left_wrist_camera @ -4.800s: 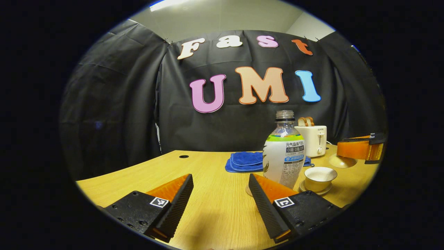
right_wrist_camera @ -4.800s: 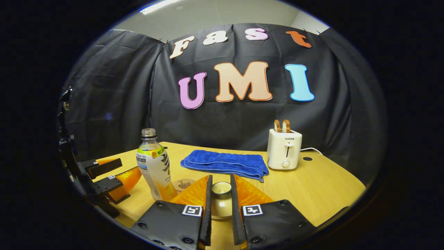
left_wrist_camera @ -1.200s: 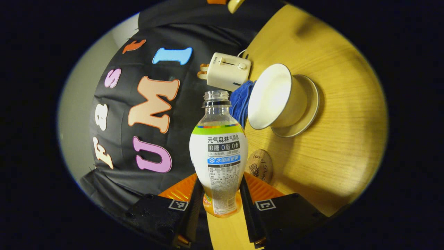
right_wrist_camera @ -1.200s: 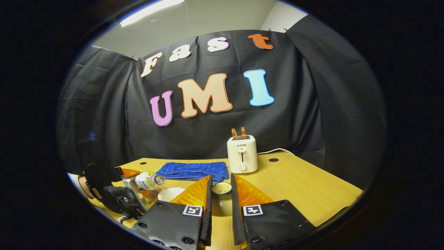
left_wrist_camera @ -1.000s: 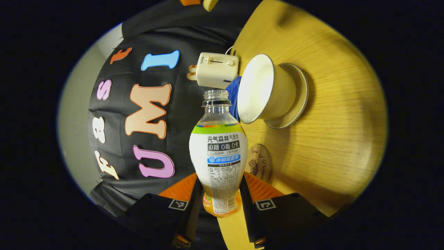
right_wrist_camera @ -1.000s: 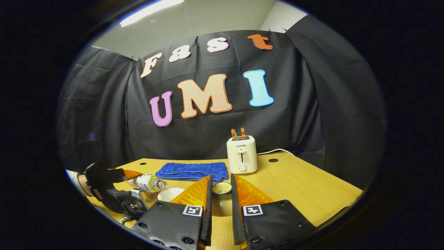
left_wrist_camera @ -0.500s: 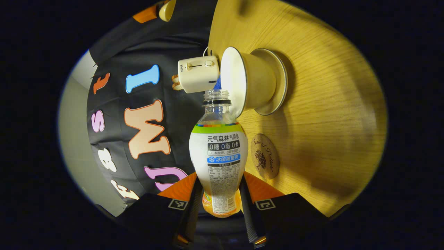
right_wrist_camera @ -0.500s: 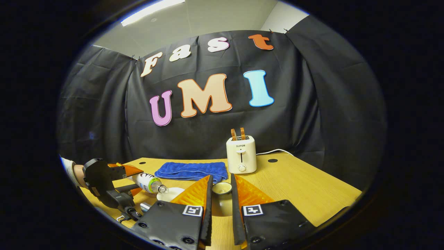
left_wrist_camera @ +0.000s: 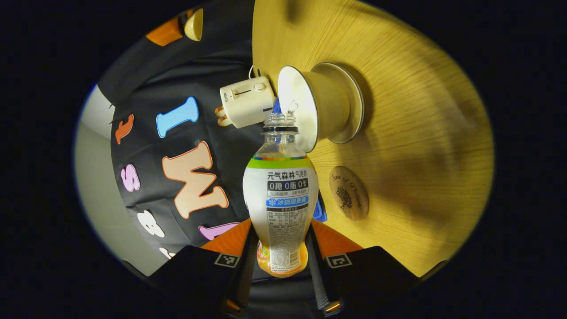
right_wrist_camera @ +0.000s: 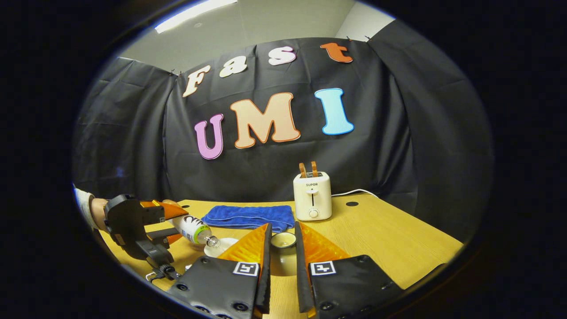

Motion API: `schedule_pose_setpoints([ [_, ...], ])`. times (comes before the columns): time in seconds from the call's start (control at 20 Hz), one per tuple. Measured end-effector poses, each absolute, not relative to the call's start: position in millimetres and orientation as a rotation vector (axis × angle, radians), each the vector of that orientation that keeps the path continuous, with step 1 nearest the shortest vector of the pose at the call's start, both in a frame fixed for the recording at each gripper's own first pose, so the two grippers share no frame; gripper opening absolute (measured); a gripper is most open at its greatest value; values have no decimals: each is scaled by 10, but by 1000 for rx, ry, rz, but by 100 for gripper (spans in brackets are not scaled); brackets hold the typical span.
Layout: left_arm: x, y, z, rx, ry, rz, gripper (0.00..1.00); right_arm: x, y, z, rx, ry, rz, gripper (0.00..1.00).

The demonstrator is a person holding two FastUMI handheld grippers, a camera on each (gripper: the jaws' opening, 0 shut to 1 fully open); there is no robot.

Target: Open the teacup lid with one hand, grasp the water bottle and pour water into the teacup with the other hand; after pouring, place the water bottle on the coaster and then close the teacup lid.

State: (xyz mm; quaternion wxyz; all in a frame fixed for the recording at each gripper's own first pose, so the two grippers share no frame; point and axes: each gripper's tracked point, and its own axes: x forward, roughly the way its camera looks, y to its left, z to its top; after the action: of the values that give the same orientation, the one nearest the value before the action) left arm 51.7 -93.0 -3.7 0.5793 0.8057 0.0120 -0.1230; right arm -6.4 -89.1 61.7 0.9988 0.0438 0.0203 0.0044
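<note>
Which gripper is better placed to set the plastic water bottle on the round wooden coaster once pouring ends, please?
Left: its jaws already clamp the labelled plastic water bottle, tilted over the cream ceramic teacup, beside the round wooden coaster. The right gripper holds the cream teacup lid.

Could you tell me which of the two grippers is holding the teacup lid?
The right gripper grips the lid; the left gripper grips the tilted water bottle.

1. A white toaster stands upright at the back of the wooden table, two slices poking out of its slots.
2. Its white cord trails right along the black cloth wall.
3. A folded blue towel lies flat just left of the toaster.
4. A dark round hole marks the tabletop right of the toaster.
</note>
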Motion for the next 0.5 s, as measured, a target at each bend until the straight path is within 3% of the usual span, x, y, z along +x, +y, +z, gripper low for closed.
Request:
schedule_pose_setpoints([
  [0.5,607,-928,184,2025,-6,-273,55,-82,-933,650,90,37,4,28],
])
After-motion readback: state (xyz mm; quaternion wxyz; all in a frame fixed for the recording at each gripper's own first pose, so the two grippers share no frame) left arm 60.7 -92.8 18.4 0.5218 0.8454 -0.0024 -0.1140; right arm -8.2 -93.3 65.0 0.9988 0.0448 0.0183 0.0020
